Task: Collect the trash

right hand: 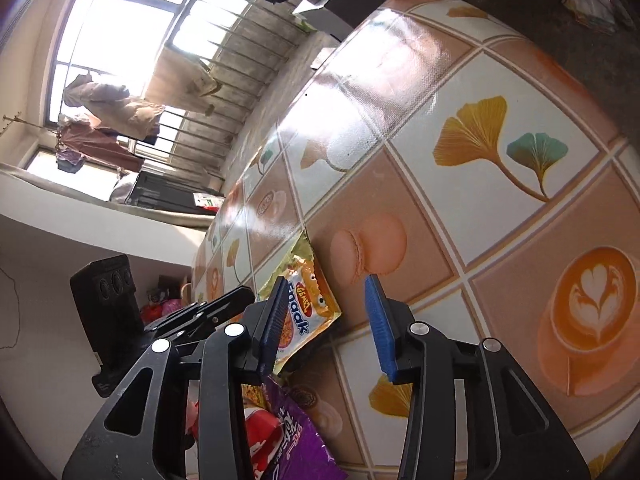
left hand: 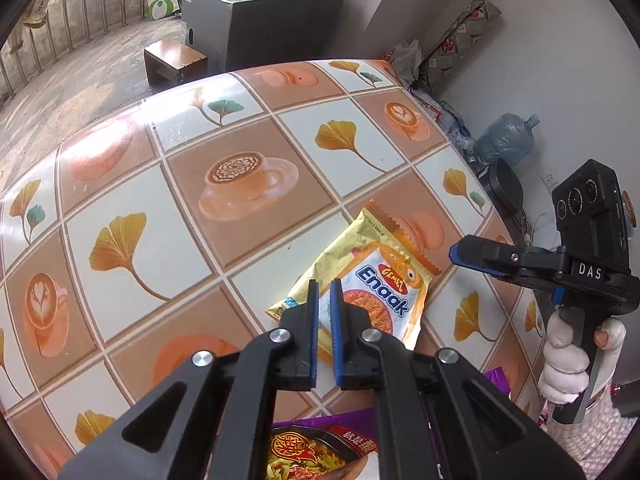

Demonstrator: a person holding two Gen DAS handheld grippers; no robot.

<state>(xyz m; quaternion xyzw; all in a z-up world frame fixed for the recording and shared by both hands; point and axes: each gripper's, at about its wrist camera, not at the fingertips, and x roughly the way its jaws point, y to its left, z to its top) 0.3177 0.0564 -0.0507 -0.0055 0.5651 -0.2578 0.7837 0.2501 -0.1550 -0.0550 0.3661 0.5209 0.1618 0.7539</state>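
Observation:
A yellow Gemez Enaak snack wrapper [left hand: 372, 280] lies on the patterned table [left hand: 180, 208]; it also shows in the right wrist view [right hand: 308, 300]. My left gripper [left hand: 325, 286] hovers over the wrapper's near edge, its jaws nearly closed with a narrow gap and nothing between them. A purple noodle packet [left hand: 320, 448] lies under it at the table's front; it also shows in the right wrist view [right hand: 288, 432]. My right gripper [right hand: 326, 294] is open and empty, just right of the wrapper; it shows from the side in the left wrist view [left hand: 460, 254].
A grey cabinet [left hand: 256, 20] with bottles and clutter stands beyond the table, a small wooden stool [left hand: 176, 60] beside it. A water jug [left hand: 508, 140] and bags sit by the wall at right. A railing and hanging laundry [right hand: 112, 120] are to the left.

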